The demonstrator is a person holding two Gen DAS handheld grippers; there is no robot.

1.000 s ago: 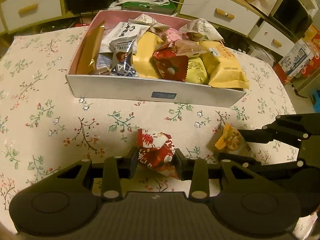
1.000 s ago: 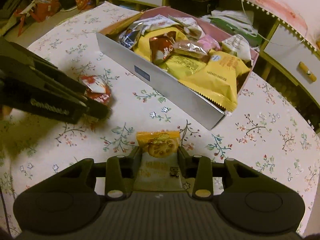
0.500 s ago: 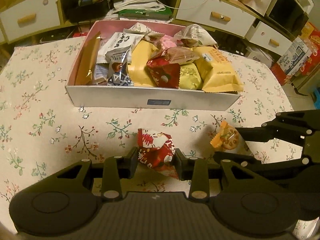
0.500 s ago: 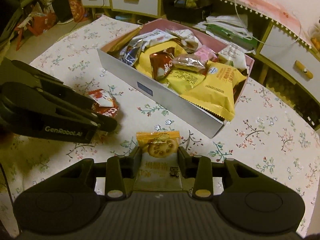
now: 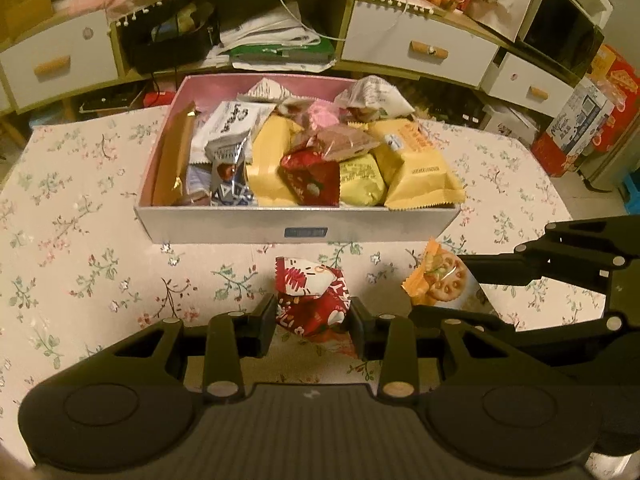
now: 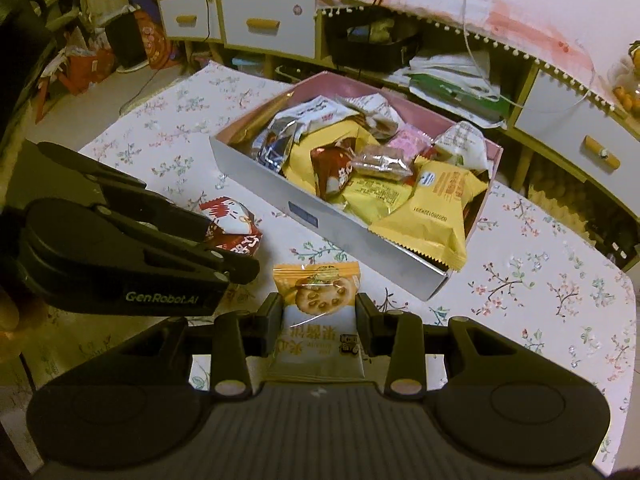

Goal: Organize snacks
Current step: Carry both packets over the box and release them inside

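A grey box with a pink inside (image 5: 240, 226) (image 6: 256, 168) stands on the flowered tablecloth, heaped with several snack packets. My left gripper (image 5: 313, 322) is shut on a red and white snack packet (image 5: 310, 296), also seen in the right wrist view (image 6: 234, 220), held above the table in front of the box. My right gripper (image 6: 319, 318) is shut on an orange and white cracker packet (image 6: 318, 312), seen in the left wrist view (image 5: 436, 284), to the right of the left one and level with it.
The table (image 5: 72, 248) has a flowered cloth. Behind it runs a low cabinet with white drawers (image 5: 416, 46) and an open shelf of papers. Boxes and bags stand on the floor at the right (image 5: 584, 120) and far left (image 6: 84, 64).
Both grippers have risen and drawn back from the box with their packets. The box now looks smaller and farther away in both views.
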